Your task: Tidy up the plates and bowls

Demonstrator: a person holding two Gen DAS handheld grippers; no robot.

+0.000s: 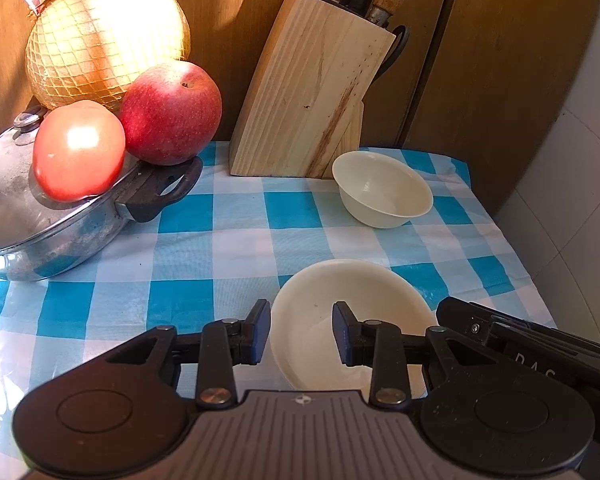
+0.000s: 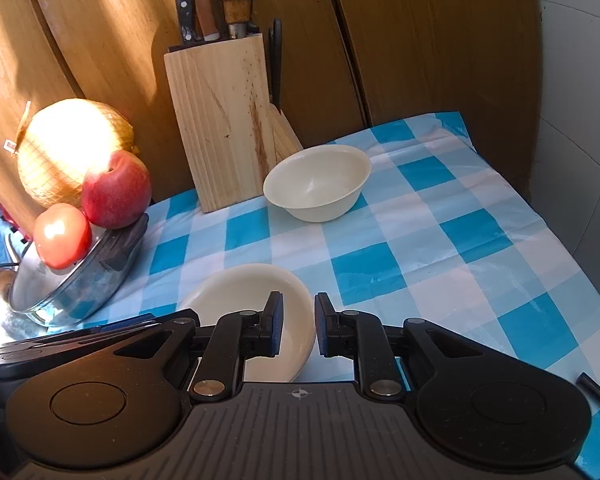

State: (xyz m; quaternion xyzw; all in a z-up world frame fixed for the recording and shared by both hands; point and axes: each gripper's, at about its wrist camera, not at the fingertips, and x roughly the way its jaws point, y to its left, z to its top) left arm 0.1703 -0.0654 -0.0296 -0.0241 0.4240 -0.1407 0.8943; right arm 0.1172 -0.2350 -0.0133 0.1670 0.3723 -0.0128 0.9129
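Right wrist view: right gripper (image 2: 298, 328) straddles the near plate's (image 2: 244, 292) right rim, pads apart, gripping nothing; left gripper (image 1: 301, 330) likewise. Bowl (image 2: 318, 184) sits far. Seat the rim deep before closing.

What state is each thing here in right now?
Bowl: upright, empty.
Plate: empty, its rim between both grippers' jaws.
Left gripper: jaws apart, straddling the plate's left rim.
Right gripper: jaws apart, straddling its right rim.
Pot: lidded, tomato on top.
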